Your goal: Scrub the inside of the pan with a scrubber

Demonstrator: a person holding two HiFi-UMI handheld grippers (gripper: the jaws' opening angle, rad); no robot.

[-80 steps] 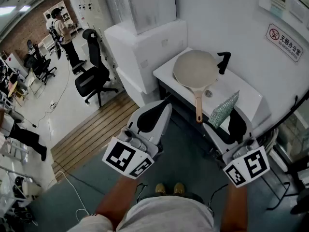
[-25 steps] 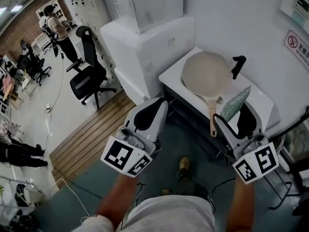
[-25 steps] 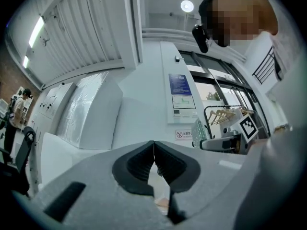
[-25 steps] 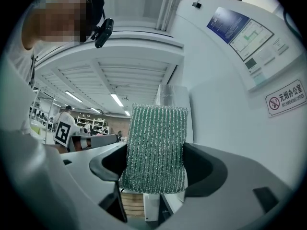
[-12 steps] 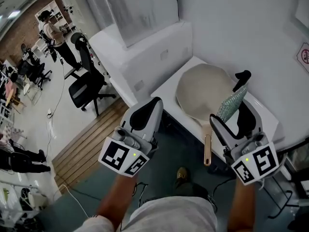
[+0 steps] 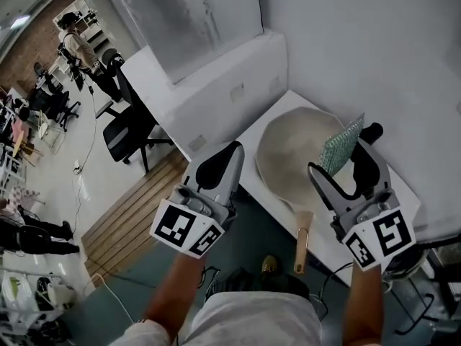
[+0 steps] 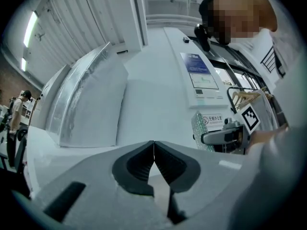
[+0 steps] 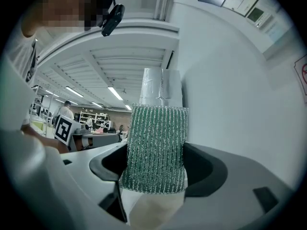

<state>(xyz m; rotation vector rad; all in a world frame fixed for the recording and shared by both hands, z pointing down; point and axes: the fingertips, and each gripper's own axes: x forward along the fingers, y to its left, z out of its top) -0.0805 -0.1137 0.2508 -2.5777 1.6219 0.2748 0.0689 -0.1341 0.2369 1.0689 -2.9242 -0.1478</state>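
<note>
A cream pan (image 6: 292,157) lies in the white sink unit (image 6: 328,245), its wooden handle (image 6: 301,242) pointing toward me. My right gripper (image 6: 338,158) hovers over the pan's right side, shut on a green mesh scrubber (image 6: 340,144) that stands up between the jaws. In the right gripper view the scrubber (image 8: 156,147) fills the gap of that gripper (image 8: 156,169). My left gripper (image 6: 232,150) is to the left of the pan, over the counter's edge, shut with nothing in it. The left gripper view shows its jaws (image 7: 153,145) touching, with the right gripper (image 7: 225,137) off to the side.
A black faucet (image 6: 371,130) rises behind the pan by the white wall. A big white box unit (image 6: 209,85) stands left of the sink. A black office chair (image 6: 126,132) and a standing person (image 6: 75,45) are further left on the open floor.
Both grippers have moved forward toward the sink. The scrubber now hangs over the pan's right side instead of short of it. Neither gripper's jaws have changed.
</note>
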